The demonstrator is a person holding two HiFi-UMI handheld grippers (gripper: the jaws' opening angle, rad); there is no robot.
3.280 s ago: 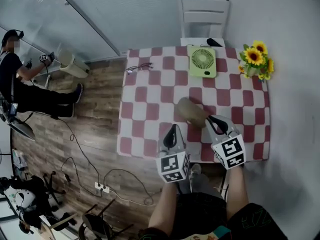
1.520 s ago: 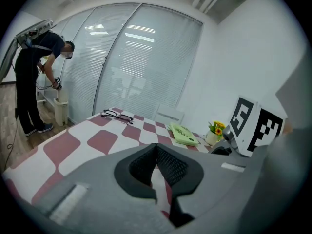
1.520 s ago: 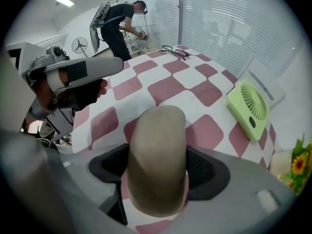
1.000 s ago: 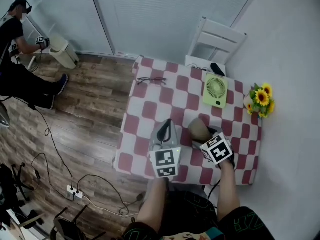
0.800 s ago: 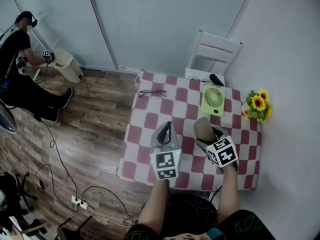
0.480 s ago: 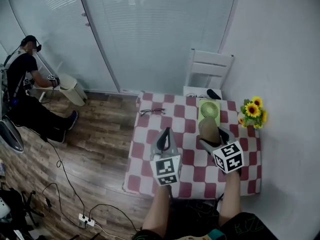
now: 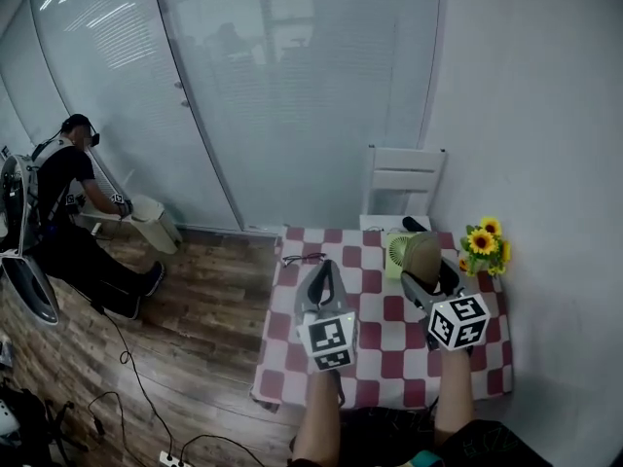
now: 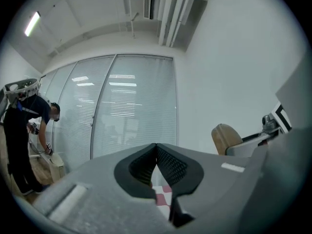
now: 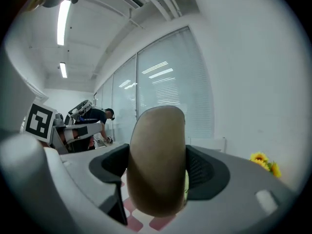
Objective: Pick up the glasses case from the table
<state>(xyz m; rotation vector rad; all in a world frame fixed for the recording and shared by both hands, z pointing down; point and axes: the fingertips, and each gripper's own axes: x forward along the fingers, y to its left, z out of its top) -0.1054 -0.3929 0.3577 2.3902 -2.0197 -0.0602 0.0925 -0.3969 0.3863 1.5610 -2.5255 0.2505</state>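
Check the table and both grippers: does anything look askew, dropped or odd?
Nothing stands out. The right gripper clamps the tan glasses case between its jaws, clear of the checkered table. The left gripper is shut and empty. The eyeglasses lie flat near the far left corner; the sunflowers stand upright.

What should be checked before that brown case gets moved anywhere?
1. Case clamped between the right claw's jaws: ok.
2. Case off the table: ok, cloth shows beneath it.
3. Left claw shut, empty, apart from the case: ok.
4. Glasses out of the way at the table's far left corner: ok.
5. Gap between case and fan: cannot tell; they overlap in the head view.
6. Sunflowers off to the right of the case: ok.
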